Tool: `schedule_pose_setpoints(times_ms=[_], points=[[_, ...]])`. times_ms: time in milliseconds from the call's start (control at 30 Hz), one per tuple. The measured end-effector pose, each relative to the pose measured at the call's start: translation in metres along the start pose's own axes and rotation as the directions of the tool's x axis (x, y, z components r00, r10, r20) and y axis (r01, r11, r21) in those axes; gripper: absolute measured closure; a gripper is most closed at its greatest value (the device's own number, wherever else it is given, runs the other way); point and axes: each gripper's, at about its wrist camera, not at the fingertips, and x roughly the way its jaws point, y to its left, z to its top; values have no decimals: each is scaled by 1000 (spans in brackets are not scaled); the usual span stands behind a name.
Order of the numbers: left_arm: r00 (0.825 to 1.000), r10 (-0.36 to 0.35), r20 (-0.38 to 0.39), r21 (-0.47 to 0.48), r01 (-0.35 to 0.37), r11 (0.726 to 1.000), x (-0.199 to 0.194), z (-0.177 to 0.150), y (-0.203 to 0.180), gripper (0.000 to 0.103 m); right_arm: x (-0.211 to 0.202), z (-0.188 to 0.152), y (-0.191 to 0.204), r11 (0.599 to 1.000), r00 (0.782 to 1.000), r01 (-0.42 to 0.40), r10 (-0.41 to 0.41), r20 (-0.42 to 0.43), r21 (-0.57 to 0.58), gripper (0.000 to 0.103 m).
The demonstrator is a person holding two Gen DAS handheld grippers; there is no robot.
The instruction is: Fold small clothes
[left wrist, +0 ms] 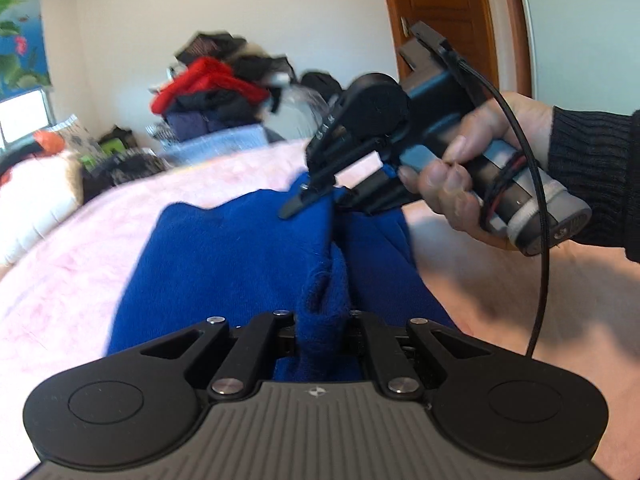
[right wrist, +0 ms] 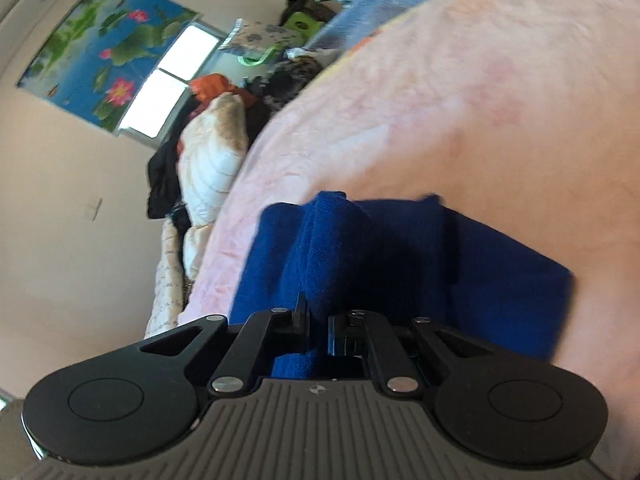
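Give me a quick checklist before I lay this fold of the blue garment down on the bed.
1. Left gripper shut on blue garment: ok, a bunched fold sits between its fingers.
2. Right gripper shut on the garment's far edge: ok.
3. Edges lined up: cannot tell, the cloth is bunched and blurred.
4. Pink bedspread beside the garment bare: ok.
5. Cable away from the cloth: ok.

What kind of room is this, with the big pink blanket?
Most likely a bedroom. The pink blanket covers what looks like a bed, a heap of clothes is piled at its far end, and a wooden door and a window show it is a room at home.
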Motion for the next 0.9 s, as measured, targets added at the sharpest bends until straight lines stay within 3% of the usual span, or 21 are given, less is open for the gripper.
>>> schedule_pose_setpoints(times_ms=[67,167,300,400,500,600,700,767,900], points=[[1000,-8,-3,-3,8,1000,0,0,-4,98,-5,-6,-10,1000,1000,-1,0,12,23,92],[1000,-17,13,22,16,1000,0,1,-11,98,-22,-9,-1,996,994,-86,87,68,-10,92],[1000,-26,5,22,26,999,4,5,-18,98,-14,0,-25,999,999,6,-8,38,53,91],[999,-37,17,31,37,999,4,6,-20,98,-22,-5,-19,997,994,-72,69,87,33,92],[999,-45,-4,40,45,998,9,6,-25,98,-17,-2,-38,996,997,-9,2,72,92,92],[999,-51,-2,44,51,998,10,5,-27,98,-25,-9,-32,996,993,-70,64,99,59,92],[999,-51,-3,47,51,998,11,2,-29,98,-24,-6,-45,994,996,-16,7,90,104,92],[998,-59,-2,44,59,997,10,2,-29,98,-31,-10,-41,995,992,-61,52,114,77,92],[998,-54,-10,68,55,996,9,-7,-35,98,-31,-14,-48,994,993,-43,32,114,100,92]])
